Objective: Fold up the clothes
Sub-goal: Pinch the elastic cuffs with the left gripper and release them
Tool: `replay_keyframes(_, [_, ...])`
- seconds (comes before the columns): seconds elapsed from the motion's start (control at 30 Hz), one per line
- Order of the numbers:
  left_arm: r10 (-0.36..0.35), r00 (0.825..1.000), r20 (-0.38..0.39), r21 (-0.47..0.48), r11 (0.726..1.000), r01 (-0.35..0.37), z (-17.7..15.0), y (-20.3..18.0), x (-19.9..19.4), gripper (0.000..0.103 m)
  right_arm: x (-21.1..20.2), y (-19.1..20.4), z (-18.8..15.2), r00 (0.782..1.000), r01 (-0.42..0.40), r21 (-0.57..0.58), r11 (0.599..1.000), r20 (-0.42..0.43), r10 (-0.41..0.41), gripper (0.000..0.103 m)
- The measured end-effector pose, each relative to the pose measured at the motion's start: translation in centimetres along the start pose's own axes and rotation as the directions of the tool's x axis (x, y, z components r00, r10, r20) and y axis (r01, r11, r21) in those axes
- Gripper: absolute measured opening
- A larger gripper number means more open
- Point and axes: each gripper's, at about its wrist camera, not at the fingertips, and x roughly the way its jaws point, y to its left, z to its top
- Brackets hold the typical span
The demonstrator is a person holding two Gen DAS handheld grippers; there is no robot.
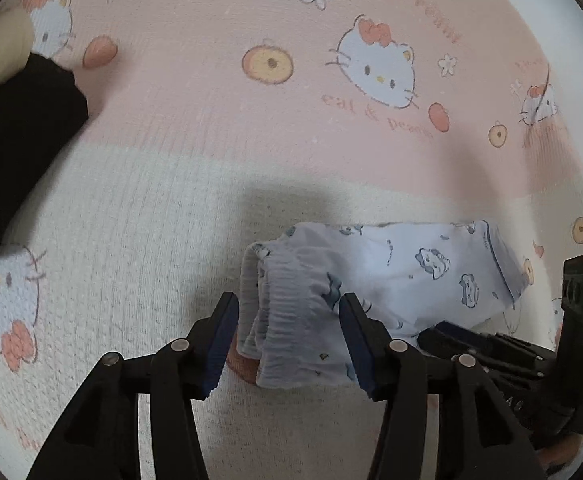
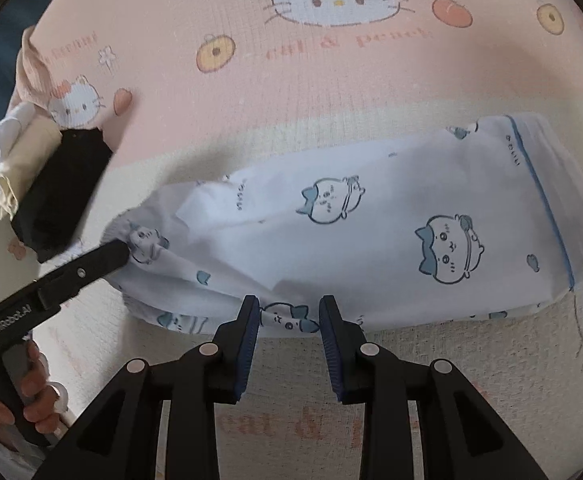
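Pale fabric: the white garment (image 2: pixel 371 220), printed with small blue cartoon cats, lies flat on the bedsheet (image 2: pixel 291 80), lengthwise left to right in the right wrist view.
Hem: a blue-piped edge (image 2: pixel 543 200) marks the garment's right end.
Waistband: the gathered, crinkled end (image 1: pixel 291 320) sits at the garment's left, bunched up between the left tool's fingers.
Left gripper (image 1: pixel 289 340): fingers stand apart on either side of the gathered waistband; whether they press it I cannot tell, though in the right wrist view its tip meets the cloth at that end.
Right gripper (image 2: pixel 289 344): fingers set at a middling gap astride the garment's near edge, a fold of printed cloth lying between them; a firm pinch is not shown.
Sheet: pink far band with cat faces, flowers and fruit; cream near band.
Other clothes: a black folded piece (image 2: pixel 59 200) with cream and white items beside it, far left, apart from the garment.
Hand (image 2: pixel 31 392): grips the left tool's handle, lower left.
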Motion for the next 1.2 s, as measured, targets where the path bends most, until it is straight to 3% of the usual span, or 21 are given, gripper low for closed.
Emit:
replay_keyframes(0.07, [0.01, 1.0, 0.017, 0.006, 1.0, -0.01, 0.0, -0.2, 0.0, 0.049, 0.0, -0.1, -0.2, 1.0, 0.013, -0.01, 1.0, -0.003, -0.013, 0.028])
replay_keyframes(0.17, [0.027, 0.999, -0.026, 0.021, 0.999, -0.027, -0.1, -0.3, 0.7, 0.043, 0.1, 0.0, -0.6, 0.999, 0.029, -0.04, 0.999, -0.03, -0.03, 0.022])
replay_keyframes(0.27, [0.039, 0.998, -0.056, 0.029, 0.999, -0.038, -0.7, 0.0, 1.3, 0.04, 0.1, 0.0, -0.8, 0.998, 0.039, -0.053, 0.998, -0.042, -0.041, 0.022])
replay_keyframes(0.47, [0.036, 0.995, -0.091, 0.003, 0.999, -0.036, -2.1, 0.9, 1.9, 0.04, 0.1, -0.2, -1.4, 0.996, 0.058, -0.08, 0.995, -0.065, -0.064, 0.021])
replay_keyframes(0.57, [0.068, 0.995, -0.075, 0.04, 0.997, -0.065, -2.0, 0.3, 1.7, 0.042, 0.1, -0.3, -1.6, 0.994, 0.068, -0.093, 0.993, -0.076, -0.075, 0.019])
replay_keyframes(0.67, [0.085, 0.994, -0.065, 0.048, 0.995, -0.082, -1.2, -0.3, 0.7, 0.042, -0.6, -0.5, -1.6, 0.997, 0.046, -0.086, 0.995, -0.065, -0.051, 0.019])
replay_keyframes(0.73, [0.045, 0.998, -0.039, 0.026, 0.999, -0.044, -0.4, -0.5, -0.6, 0.042, -1.1, -0.6, -1.5, 0.998, 0.03, -0.081, 0.996, -0.057, -0.035, 0.02])
replay_keyframes(0.9, [-0.015, 0.999, 0.04, 0.046, 0.999, 0.013, 1.7, -1.6, -3.0, 0.042, -3.4, -1.2, -0.6, 0.993, -0.1, -0.002, 0.995, 0.063, 0.1, 0.022])
replay_keyframes(1.03, [0.028, 0.999, 0.031, 0.066, 0.997, -0.03, 2.3, -1.8, -1.7, 0.042, -2.5, -1.3, 0.3, 0.992, -0.1, 0.031, 0.994, 0.074, 0.098, 0.022])
replay_keyframes(1.07, [0.062, 0.998, 0.028, 0.072, 0.995, -0.064, 2.4, -1.9, -1.1, 0.037, -2.0, -0.8, 0.1, 0.993, -0.094, 0.028, 0.995, 0.072, 0.092, 0.022])
replay_keyframes(1.1, [0.081, 0.997, 0.022, 0.074, 0.994, -0.082, 2.3, -1.8, -0.6, 0.022, -1.6, -0.5, 0.2, 0.994, -0.082, 0.018, 0.996, 0.067, 0.081, 0.022])
replay_keyframes(1.13, [0.081, 0.997, 0.011, 0.072, 0.994, -0.082, 1.9, -1.6, -0.2, 0.016, -1.1, 0.1, 0.4, 0.996, -0.064, 0.002, 0.998, 0.067, 0.063, 0.022])
replay_keyframes(1.2, [0.081, 0.997, 0.0, 0.058, 0.995, -0.081, 1.6, -1.1, 0.3, 0.016, -0.6, 0.7, 0.6, 0.995, -0.06, -0.014, 0.998, 0.075, 0.061, 0.022])
